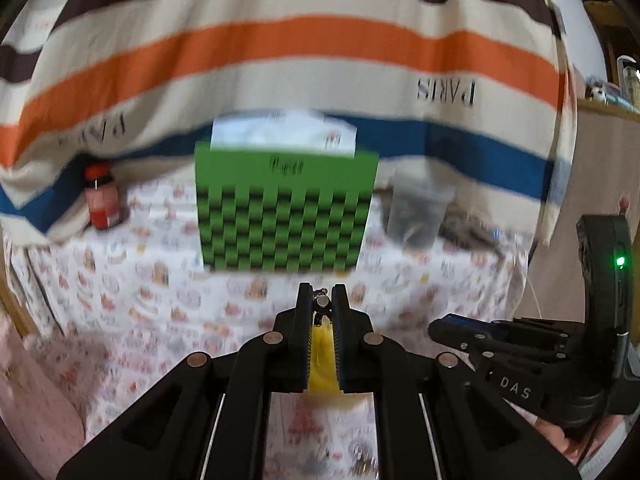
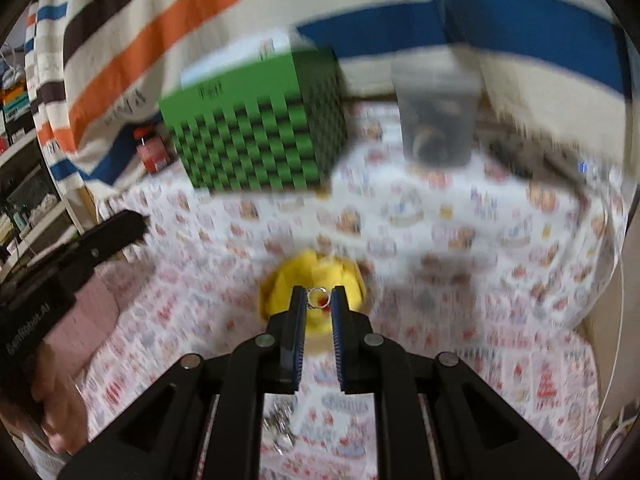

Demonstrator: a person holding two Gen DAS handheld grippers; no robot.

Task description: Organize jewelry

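The left tool (image 1: 322,304) is clenched on a clasp (image 1: 322,301). The right tool (image 2: 319,300) grips a ring (image 2: 318,297), likely carrying both to the clear tub (image 2: 436,120).

Green checkered box (image 1: 285,216) upright on patterned tablecloth (image 1: 140,300), red-lidded jar (image 1: 102,200) to its left, clear plastic container (image 1: 418,216) right; striped blanket (image 1: 280,48) behind.

One green box (image 1: 286,216), one red jar (image 1: 102,196), one clear container (image 2: 438,114).

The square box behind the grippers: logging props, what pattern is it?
Green-and-black checks, plain green band on top; clearest in left wrist view.
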